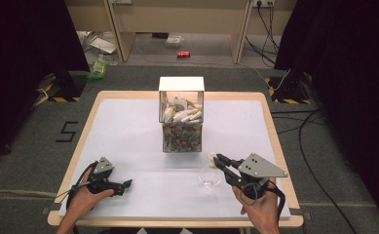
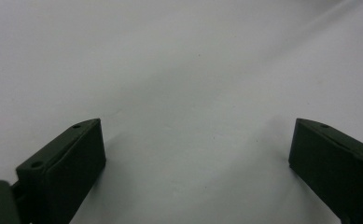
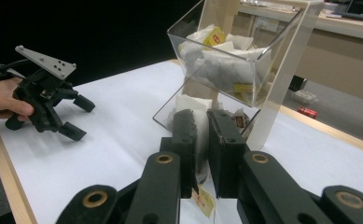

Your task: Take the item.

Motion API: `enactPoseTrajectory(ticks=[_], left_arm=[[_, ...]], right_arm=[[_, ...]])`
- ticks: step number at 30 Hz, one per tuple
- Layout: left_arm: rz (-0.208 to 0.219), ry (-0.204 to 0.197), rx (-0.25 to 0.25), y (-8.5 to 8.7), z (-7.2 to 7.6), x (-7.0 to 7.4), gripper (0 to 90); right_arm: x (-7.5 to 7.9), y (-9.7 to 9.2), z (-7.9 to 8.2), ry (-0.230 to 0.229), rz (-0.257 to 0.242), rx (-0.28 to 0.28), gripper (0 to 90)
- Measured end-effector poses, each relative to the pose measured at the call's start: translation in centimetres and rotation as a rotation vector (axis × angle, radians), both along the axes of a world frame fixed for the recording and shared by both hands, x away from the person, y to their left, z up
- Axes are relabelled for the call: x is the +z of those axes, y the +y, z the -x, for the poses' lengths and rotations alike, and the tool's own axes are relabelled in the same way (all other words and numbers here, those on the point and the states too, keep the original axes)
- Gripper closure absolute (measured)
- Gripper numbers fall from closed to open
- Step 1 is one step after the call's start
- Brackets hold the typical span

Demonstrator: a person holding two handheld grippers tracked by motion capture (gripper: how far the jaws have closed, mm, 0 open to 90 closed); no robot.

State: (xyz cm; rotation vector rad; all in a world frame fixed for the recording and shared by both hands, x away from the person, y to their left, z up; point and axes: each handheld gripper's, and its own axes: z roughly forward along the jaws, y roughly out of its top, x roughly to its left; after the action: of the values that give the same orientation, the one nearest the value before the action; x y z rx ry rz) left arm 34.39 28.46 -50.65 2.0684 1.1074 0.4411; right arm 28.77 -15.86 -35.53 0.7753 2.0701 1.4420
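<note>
Tea bag [image 3: 198, 140], a soft white paper sachet with a yellow tag dangling, was pinched flat between the closed black jaws of the right gripper [image 1: 217, 159], above a small clear glass cup [image 1: 209, 176] near the table's [image 1: 128, 141] front right edge. Toward the front left corner the left gripper [image 1: 124, 185] rested with jaws spread wide and empty on the smooth white surface. Farther back, mid-table, stood a clear box-shaped dispenser [image 1: 181, 116] stuffed with more sachets.

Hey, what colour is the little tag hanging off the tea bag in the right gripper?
Yellow with red print: tag, right gripper view.
</note>
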Motion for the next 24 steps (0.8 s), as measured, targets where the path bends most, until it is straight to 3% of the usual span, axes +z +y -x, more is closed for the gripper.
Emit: enactPoseTrajectory(ticks=[13,24], left_arm=[[0.0,0.001,0.0,0.0,0.0,0.0,3.1],[0.001,0.0,0.0,0.0,0.0,0.0,3.1]], right_arm=[[-1.5,0.3,0.2,0.029,-0.003,0.014,82.0],[-3.2,0.3,-0.2,0.088,0.019,0.016,81.9]])
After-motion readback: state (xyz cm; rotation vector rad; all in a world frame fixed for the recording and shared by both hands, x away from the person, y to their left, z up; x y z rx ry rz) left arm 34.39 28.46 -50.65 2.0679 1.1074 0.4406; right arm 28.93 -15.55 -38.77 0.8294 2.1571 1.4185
